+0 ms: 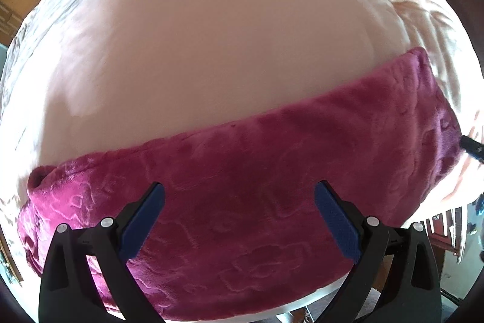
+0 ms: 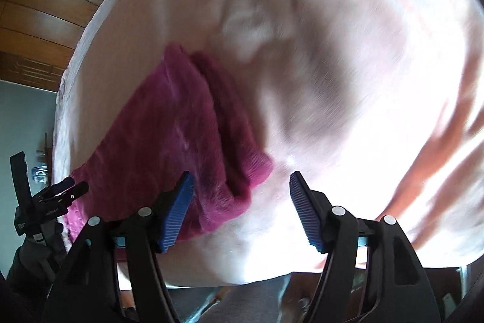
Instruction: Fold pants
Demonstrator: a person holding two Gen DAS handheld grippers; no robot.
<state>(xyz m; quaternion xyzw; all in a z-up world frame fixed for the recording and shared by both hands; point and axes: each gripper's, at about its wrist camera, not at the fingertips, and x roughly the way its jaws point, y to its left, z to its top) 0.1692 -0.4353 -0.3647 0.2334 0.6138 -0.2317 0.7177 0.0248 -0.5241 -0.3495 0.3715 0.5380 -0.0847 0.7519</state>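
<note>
Magenta fleece pants lie folded lengthwise as a long band across a pale pink bed sheet. My left gripper hangs open right above the middle of the band, its blue pads wide apart and gripping nothing. In the right wrist view one end of the pants shows stacked layers with a ribbed edge. My right gripper is open just over that end; the cloth lies beyond its left pad and is not pinched. The left gripper appears at the lower left, held by a gloved hand.
Wrinkled sheet spreads to the right of the pants. Wooden wardrobe doors stand beyond the far side of the bed. The near bed edge runs just under the right gripper, with floor below. A tip of the right gripper shows at the band's right end.
</note>
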